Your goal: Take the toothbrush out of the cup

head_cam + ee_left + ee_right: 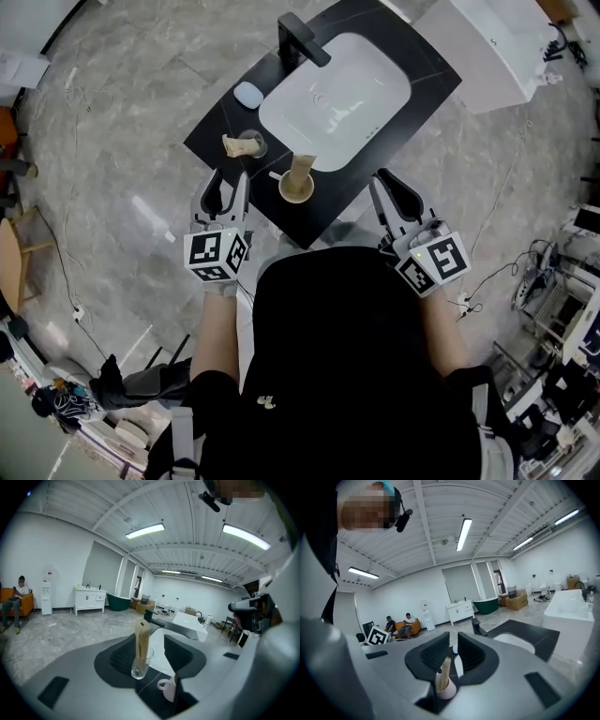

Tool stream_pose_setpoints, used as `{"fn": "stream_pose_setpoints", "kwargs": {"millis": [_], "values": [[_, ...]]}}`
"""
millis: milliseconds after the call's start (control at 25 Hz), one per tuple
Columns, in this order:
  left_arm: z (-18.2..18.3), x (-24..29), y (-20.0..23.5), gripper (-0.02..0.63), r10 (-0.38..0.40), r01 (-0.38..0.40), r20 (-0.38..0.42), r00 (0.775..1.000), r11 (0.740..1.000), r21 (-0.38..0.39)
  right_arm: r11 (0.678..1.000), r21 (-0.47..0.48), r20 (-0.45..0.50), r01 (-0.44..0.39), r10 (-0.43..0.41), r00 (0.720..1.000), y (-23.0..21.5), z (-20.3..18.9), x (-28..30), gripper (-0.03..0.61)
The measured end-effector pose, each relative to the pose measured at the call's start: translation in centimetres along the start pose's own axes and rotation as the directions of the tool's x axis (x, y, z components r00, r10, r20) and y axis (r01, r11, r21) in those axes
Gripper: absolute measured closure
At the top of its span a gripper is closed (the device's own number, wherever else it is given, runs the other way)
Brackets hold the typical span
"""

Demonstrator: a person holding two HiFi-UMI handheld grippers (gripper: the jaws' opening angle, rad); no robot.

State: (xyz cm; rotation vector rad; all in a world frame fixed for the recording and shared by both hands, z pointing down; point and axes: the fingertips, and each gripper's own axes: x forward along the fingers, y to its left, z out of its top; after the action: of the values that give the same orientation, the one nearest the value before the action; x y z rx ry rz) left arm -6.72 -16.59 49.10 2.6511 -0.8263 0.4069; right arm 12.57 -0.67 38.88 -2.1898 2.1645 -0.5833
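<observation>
A clear glass stands on the black counter and holds a tan paper-wrapped toothbrush. Nearer the counter's front edge, a white mug holds a second tan wrapped toothbrush. My left gripper is open just short of the glass, which lies ahead of the jaws and clear of them. My right gripper is shut and empty, to the right of the mug and apart from it.
A white sink basin is set in the counter, with a black faucet at its back. A small pale dish sits left of the basin. The counter's front corner is close to my body. People sit on an orange sofa far off.
</observation>
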Motion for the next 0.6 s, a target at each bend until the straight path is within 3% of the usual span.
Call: {"fn": "stream_pose_setpoints", "kwargs": {"millis": [160,600], "values": [[-0.8,2.5,1.2,0.397,-0.038,0.039,-0.025,0.999,0.999,0.018,0.993,-0.013,-0.012,0.113,-0.114,0.993,-0.9,-0.6,-1.8,0.529],[-0.9,7.0,1.9,0.410,-0.106,0.107,-0.044,0.993,0.994,0.021,0.952,-0.002,-0.024,0.307,-0.307,0.951,-2.4,-1.8,-5.6,0.529]]}}
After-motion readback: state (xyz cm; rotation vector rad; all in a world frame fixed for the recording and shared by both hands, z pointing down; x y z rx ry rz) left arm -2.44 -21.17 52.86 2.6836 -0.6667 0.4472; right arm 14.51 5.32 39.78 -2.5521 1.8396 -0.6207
